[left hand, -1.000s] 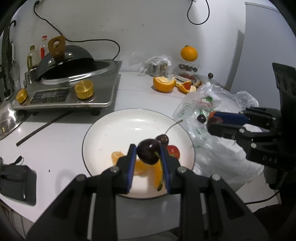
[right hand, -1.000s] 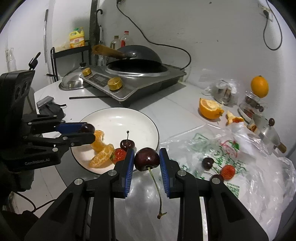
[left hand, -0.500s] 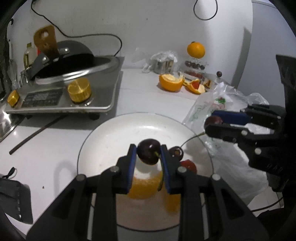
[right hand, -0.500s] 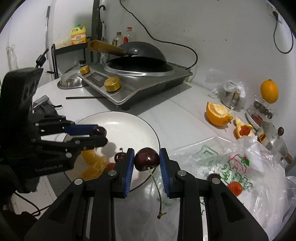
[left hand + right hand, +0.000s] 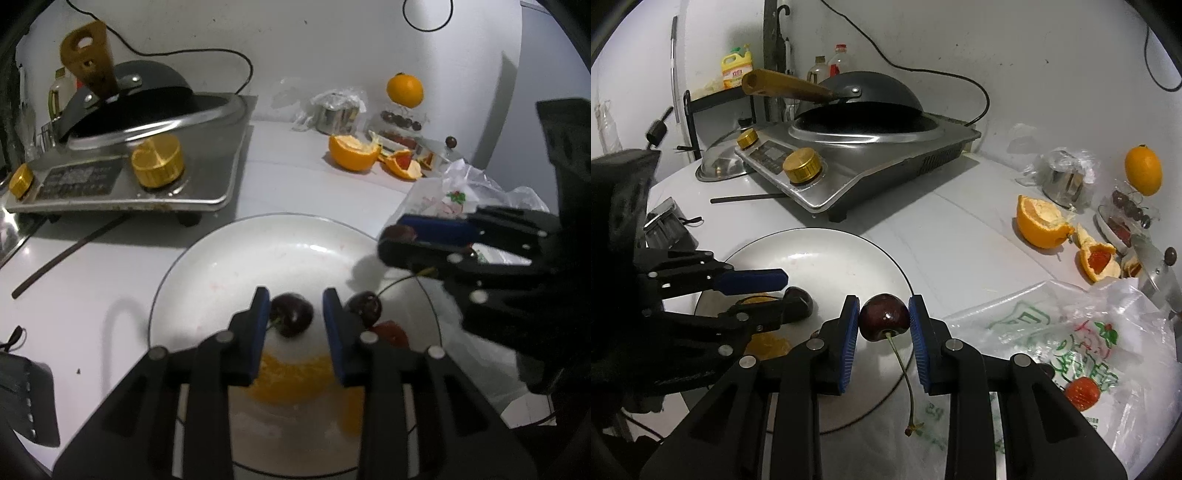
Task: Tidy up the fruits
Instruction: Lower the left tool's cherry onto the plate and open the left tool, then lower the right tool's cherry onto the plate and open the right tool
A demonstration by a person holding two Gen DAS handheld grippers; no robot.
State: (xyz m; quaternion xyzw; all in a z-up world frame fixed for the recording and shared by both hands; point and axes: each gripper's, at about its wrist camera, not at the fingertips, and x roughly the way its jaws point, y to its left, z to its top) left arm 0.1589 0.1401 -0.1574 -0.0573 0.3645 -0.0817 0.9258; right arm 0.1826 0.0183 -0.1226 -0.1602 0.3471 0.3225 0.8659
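My left gripper (image 5: 293, 314) is open over the white plate (image 5: 280, 243); a dark cherry (image 5: 291, 319) lies between its jaws, with a gap on the right side. Another cherry (image 5: 364, 306), a strawberry (image 5: 391, 330) and orange segments (image 5: 291, 380) lie on the plate. My right gripper (image 5: 884, 319) is shut on a dark cherry (image 5: 884, 317) with a hanging stem, above the plate's right rim (image 5: 901, 273). It shows in the left wrist view (image 5: 397, 240) too. The left gripper (image 5: 786, 291) shows in the right wrist view, over the plate.
A plastic bag (image 5: 1071, 332) with a strawberry (image 5: 1082, 391) lies right of the plate. An induction cooker with a wok (image 5: 857, 147) stands behind. Orange halves and peel (image 5: 1041, 221), a whole orange (image 5: 1143, 170), a chopstick (image 5: 70, 254) and a black object (image 5: 26, 398) are around.
My left gripper has moved down onto the plate and opened, letting its cherry go. My right gripper has moved left over the plate's edge, still holding its cherry.
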